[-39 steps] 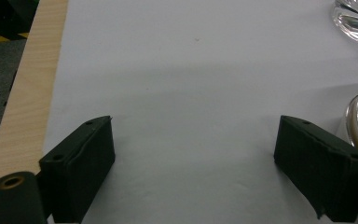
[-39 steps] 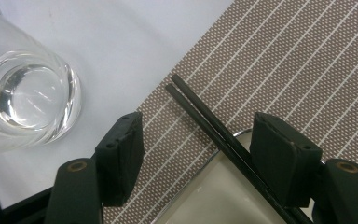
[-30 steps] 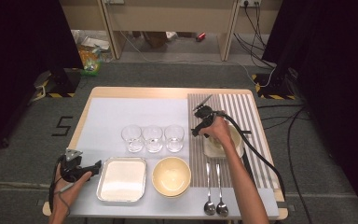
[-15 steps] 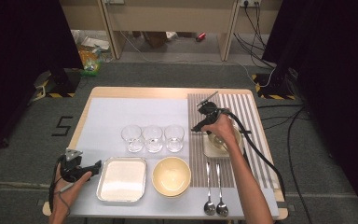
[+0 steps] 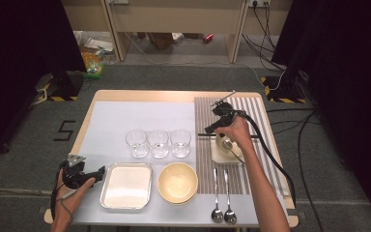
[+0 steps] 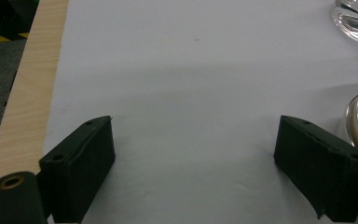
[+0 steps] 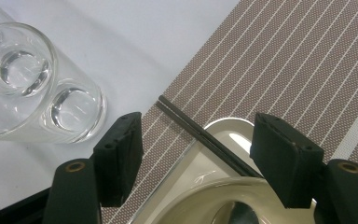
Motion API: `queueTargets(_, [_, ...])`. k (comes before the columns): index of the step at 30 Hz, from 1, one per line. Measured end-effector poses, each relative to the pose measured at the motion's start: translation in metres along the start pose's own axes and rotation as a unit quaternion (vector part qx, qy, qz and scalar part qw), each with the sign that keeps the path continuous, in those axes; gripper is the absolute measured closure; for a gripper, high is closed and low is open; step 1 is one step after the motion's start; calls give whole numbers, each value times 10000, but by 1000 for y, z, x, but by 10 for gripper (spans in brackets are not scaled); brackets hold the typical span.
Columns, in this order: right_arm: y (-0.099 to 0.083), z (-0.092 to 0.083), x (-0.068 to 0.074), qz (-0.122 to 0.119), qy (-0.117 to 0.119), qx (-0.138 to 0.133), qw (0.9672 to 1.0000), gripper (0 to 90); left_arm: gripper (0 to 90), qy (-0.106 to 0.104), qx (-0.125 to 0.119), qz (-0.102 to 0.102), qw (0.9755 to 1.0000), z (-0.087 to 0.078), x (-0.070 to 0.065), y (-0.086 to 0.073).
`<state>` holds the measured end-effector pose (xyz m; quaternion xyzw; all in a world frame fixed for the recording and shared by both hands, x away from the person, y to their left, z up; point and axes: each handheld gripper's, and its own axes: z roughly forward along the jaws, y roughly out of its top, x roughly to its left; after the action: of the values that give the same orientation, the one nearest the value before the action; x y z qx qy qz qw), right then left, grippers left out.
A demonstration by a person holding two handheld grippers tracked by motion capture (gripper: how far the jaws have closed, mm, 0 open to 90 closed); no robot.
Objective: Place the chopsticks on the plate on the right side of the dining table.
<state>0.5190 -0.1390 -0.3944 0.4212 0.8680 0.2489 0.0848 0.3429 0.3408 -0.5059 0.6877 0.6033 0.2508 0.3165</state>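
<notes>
Dark chopsticks (image 7: 205, 137), thin and straight, lie across my glossy square dish (image 7: 223, 135) on the striped woven mat (image 7: 279, 60); my right gripper (image 7: 196, 154) hovers spread, empty, glasses (image 7: 32, 84) at ten o'clock.

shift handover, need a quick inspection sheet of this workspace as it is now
surface: table, white sheet, striped placemat.
job's things: chopsticks across small dish; spoon in it.
clutter: three glasses, tray, bowl, two spoons.
grippers: right tongs open above dish, empty; left tongs open, empty, over sheet.
cables: black cable trails off right tongs.
surroundings: floor cables, bagged litter beyond table.
</notes>
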Motion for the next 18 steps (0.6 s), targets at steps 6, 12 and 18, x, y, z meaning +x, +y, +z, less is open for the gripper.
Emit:
queueTargets(6, [-1, -1, 3, 3, 56, -95, 9999, 349, 114, 4, -1, 0, 10000, 0, 0, 0])
queueTargets(12, [-2, -7, 8, 47, 118, -256, 9996, 352, 114, 4, -16, 7, 10000, 0, 0, 0])
queueTargets(18, [-4, -12, 14, 19, 196, -323, 9993, 355, 114, 1, -8, -8, 10000, 0, 0, 0])
